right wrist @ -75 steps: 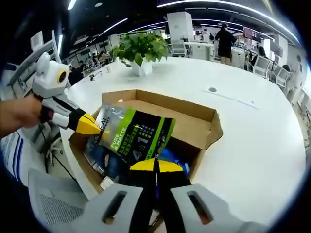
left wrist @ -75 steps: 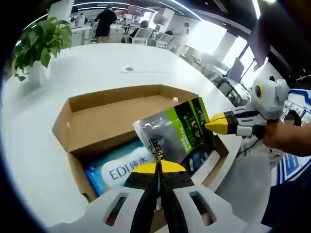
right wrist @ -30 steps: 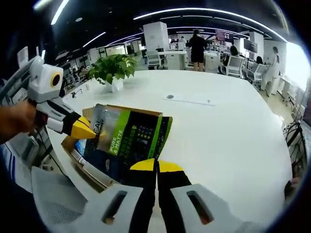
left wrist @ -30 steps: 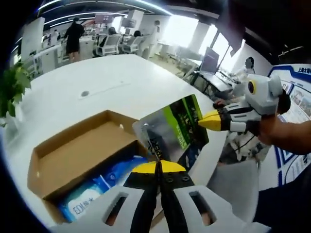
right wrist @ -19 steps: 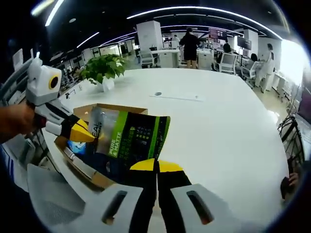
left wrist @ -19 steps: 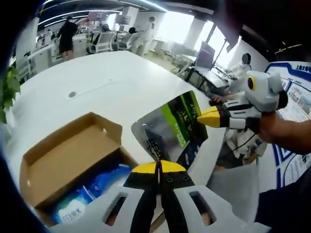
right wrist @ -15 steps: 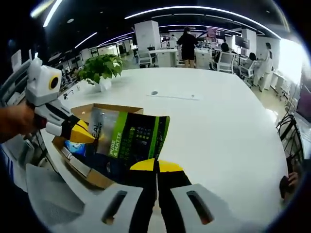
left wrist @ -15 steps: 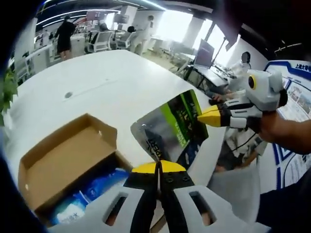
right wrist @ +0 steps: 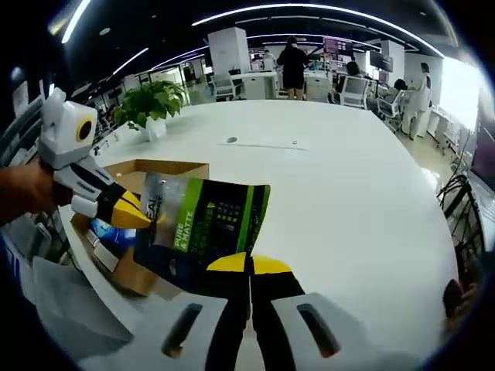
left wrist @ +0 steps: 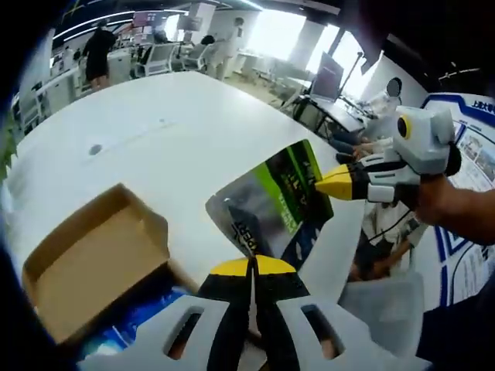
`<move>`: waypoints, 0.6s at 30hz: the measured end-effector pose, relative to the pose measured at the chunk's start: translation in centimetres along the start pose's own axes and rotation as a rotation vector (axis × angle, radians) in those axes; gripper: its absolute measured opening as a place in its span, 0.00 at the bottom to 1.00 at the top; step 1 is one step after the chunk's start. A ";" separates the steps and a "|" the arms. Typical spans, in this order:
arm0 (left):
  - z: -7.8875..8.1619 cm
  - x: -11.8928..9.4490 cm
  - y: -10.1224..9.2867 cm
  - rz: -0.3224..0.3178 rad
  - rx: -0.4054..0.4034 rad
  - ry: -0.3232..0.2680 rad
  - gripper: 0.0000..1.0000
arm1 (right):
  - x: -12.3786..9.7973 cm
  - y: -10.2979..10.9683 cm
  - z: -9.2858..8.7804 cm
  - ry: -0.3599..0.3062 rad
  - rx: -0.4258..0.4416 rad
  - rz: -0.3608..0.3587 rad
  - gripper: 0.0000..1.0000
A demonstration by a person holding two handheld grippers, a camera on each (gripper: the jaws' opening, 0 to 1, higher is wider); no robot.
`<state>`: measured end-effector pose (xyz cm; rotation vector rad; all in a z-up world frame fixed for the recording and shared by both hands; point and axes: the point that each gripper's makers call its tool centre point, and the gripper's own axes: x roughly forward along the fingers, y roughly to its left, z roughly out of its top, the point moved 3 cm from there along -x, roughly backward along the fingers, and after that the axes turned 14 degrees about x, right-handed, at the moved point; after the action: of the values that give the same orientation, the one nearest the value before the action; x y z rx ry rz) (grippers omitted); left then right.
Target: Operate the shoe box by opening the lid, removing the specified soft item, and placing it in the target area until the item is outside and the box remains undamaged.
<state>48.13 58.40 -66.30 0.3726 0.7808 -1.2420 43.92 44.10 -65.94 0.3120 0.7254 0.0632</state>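
Pouch now clear of box

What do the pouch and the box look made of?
Pouch: looks like glossy plastic or foil film, silver-grey with green and black print, showing sheen and soft wrinkles. Box: plain brown corrugated cardboard, matte, with folded flaps and raw cut edges.

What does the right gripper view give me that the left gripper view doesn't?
Right gripper view: the potted plant beyond the open box, and the pouch's front print. Left gripper view: seated people by the table's far edge. Both views: the pouch pinched by the left gripper and the right gripper, held over the white table, with a blue pack in the box.
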 end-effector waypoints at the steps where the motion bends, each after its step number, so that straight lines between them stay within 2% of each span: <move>1: 0.0 0.3 0.1 0.000 0.001 0.004 0.00 | 0.2 -0.2 0.0 0.003 0.002 -0.001 0.00; 8: -0.3 2.3 1.2 0.030 -0.001 0.030 0.00 | 1.8 -1.2 -0.3 0.026 -0.002 -0.004 0.00; 18: -0.5 4.4 2.3 0.039 -0.012 0.068 0.00 | 4.1 -2.6 -0.3 0.056 0.003 -0.011 0.00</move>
<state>50.60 56.34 -70.05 0.4202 0.8348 -1.1925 46.61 42.36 -69.59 0.3098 0.7825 0.0608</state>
